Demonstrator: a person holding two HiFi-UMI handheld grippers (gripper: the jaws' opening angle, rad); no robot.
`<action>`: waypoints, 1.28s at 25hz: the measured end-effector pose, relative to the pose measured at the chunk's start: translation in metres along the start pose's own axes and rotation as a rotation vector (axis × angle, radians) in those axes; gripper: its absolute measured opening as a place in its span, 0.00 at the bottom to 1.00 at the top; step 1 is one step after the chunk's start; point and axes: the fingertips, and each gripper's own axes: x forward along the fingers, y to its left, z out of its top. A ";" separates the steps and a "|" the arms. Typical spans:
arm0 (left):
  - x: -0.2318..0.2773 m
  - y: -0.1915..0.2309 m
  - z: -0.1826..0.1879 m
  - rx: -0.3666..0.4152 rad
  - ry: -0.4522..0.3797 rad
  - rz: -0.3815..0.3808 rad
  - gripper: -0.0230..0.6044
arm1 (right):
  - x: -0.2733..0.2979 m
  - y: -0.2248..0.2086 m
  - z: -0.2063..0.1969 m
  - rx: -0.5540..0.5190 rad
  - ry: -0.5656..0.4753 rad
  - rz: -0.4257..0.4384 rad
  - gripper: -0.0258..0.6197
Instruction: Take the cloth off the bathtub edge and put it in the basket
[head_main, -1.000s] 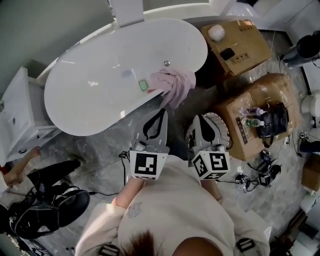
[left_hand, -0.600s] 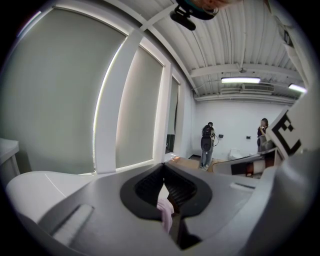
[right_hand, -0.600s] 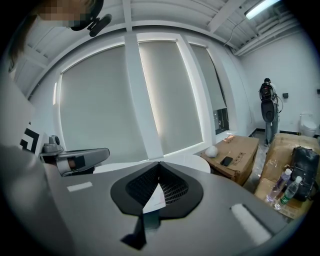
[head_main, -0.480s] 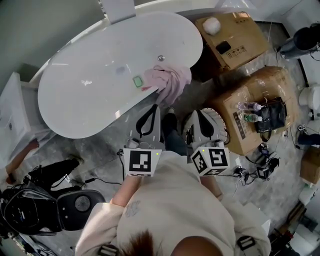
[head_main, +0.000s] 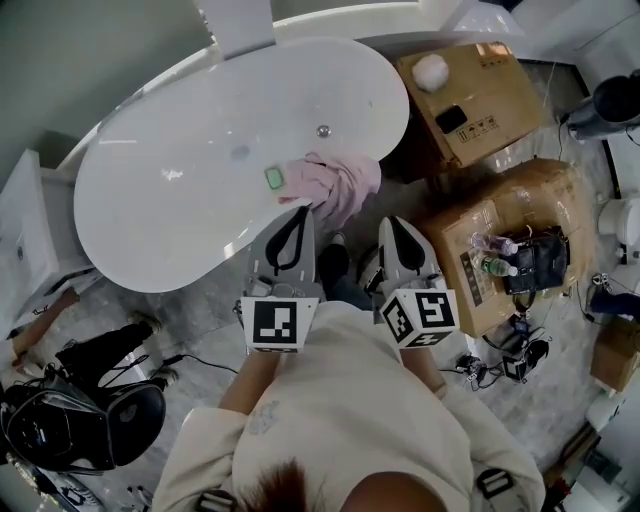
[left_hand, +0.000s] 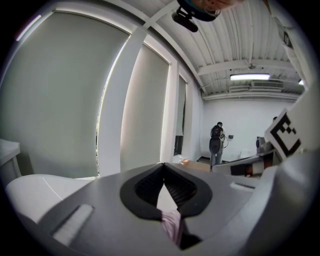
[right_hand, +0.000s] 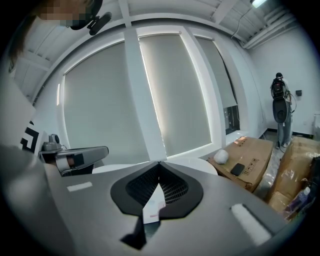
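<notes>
A pink cloth (head_main: 338, 184) hangs crumpled over the near edge of the white bathtub (head_main: 200, 190). Next to it on the rim sits a small green object (head_main: 274, 178). My left gripper (head_main: 301, 209) is shut and empty, its tip just short of the cloth's lower fold. Through its jaws in the left gripper view (left_hand: 164, 165) a bit of pink cloth (left_hand: 171, 222) shows below. My right gripper (head_main: 387, 221) is shut and empty too, to the right of the cloth and below it. The right gripper view (right_hand: 159, 164) looks over the tub rim (right_hand: 197, 164). I cannot make out the basket.
Two cardboard boxes stand right of the tub: one (head_main: 470, 85) with a white ball on it, another (head_main: 505, 235) with bottles and a black bag. Cables lie on the floor at right. A person's leg and black equipment (head_main: 80, 420) are at lower left.
Both grippers have moved forward toward the tub edge; the left tip now nearly reaches the pink cloth. Both stay shut. The cloth has not moved.
</notes>
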 end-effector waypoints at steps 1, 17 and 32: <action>0.007 -0.001 0.004 0.003 -0.003 0.008 0.11 | 0.006 -0.006 0.006 -0.003 -0.003 0.010 0.04; 0.089 -0.010 0.024 0.015 -0.044 0.087 0.11 | 0.059 -0.079 0.040 -0.016 -0.011 0.063 0.04; 0.092 0.004 0.023 -0.002 -0.026 0.081 0.11 | 0.061 -0.077 0.034 0.018 -0.005 0.025 0.04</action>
